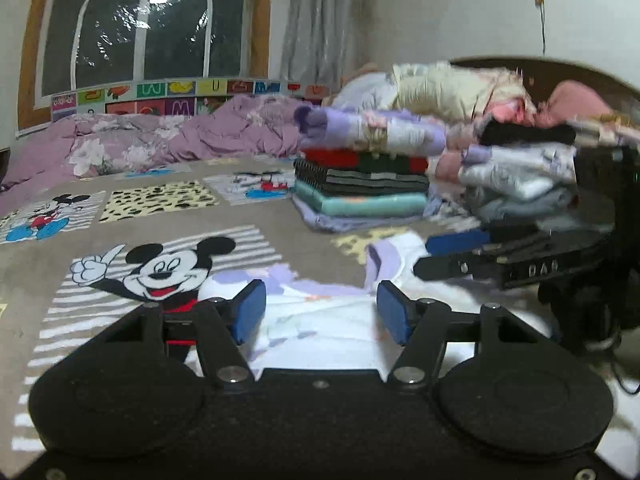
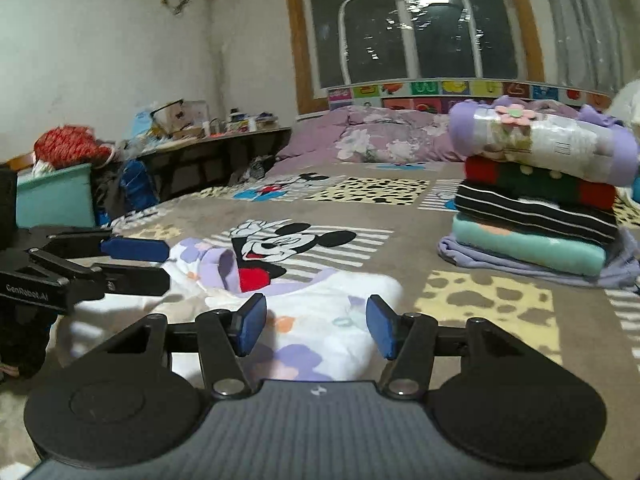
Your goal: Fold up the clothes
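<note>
A white garment (image 2: 316,320) with lilac, orange and pale-blue flower print lies crumpled on the bed (image 2: 500,320), its length running across between both tools, lilac collar toward the window. Left tool (image 1: 320,312) and right tool (image 2: 316,320) hover over it, fingers spread, pinching nothing.

Dim indoor light, a lamp's glare reflected in the dark window (image 1: 144,32); fisheye bending curves the edges. The clothes pile (image 1: 520,176) at left-wrist right is motion-blurred; white garment (image 2: 320,320) overexposed.
</note>
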{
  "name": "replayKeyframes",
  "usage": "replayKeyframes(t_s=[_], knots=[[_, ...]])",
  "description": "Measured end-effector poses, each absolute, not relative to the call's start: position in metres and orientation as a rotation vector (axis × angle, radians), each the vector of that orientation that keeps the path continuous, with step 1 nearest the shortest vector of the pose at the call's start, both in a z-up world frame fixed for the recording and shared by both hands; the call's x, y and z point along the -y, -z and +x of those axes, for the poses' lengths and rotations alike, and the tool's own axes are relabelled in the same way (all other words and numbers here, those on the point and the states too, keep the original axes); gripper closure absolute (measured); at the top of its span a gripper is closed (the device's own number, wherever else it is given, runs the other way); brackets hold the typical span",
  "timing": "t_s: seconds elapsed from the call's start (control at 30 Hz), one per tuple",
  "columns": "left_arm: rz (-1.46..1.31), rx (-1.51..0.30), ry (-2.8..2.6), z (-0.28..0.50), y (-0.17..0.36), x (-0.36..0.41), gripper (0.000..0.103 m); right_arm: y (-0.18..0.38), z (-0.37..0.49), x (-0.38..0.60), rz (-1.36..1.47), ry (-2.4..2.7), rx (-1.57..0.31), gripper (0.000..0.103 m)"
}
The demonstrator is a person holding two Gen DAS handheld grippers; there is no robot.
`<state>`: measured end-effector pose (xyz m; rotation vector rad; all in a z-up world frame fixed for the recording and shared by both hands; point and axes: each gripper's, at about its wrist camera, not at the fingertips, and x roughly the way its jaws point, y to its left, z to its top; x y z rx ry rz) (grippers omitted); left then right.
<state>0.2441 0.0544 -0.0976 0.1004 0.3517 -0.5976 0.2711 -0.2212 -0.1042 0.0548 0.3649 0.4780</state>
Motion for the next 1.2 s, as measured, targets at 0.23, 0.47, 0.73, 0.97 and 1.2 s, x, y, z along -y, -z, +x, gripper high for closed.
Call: replayKeyframes(t_s=[0.23,0.47,0.73,0.97,1.2], knots=[[0.027,-0.508,0.587,0.271,0.119,-0.061,0.039,0.122,0.298,0.218,0.114,-0.557,-0.450,0.045],[0.044,-0.522,0.557,0.271,0.127,-0.056,0.038,0.134,0.315,0.217,0.166,-0.611,-0.512,0.044],[0.056,-0.455,0.515,0.250,0.105,-0.056,0.037,0.103,0.275,0.225,0.133,-0.538,-0.428,0.044],[0.165,-0.391,0.551,0.213,0.085,-0.048,0.037,0.085,0.208,0.211,-0.030,-0.559,-0.330,0.044],[0.165,-0.457,0.611,0.205,0.099,-0.045,0.037,0.102,0.207,0.200,-0.003,-0.548,-0.368,0.044]])
